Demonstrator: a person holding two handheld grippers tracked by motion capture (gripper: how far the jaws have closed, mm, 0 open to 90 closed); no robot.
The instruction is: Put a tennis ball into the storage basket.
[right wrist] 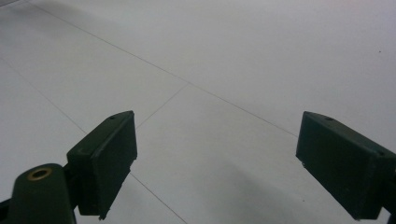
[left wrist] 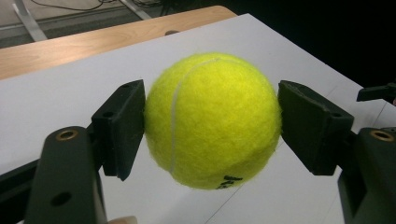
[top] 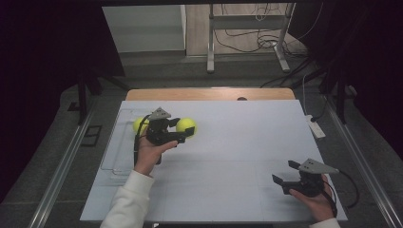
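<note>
A yellow tennis ball (left wrist: 212, 119) sits between the two black pads of my left gripper (left wrist: 211, 122), which press on its left and right sides. In the high view the left gripper (top: 185, 128) holds this ball (top: 187, 124) just above the white table, left of the middle. A second tennis ball (top: 138, 124) lies behind that gripper at the right edge of a clear tray (top: 113, 159); I cannot tell whether it is inside. My right gripper (top: 284, 172) rests near the front right corner, its jaws wide apart over bare white table (right wrist: 215, 163).
The white sheet (top: 237, 142) covers a wooden table whose back edge (top: 209, 93) shows. A white power strip (top: 315, 127) lies at the right edge. Metal stand legs (top: 210, 57) and cables are on the floor beyond the table.
</note>
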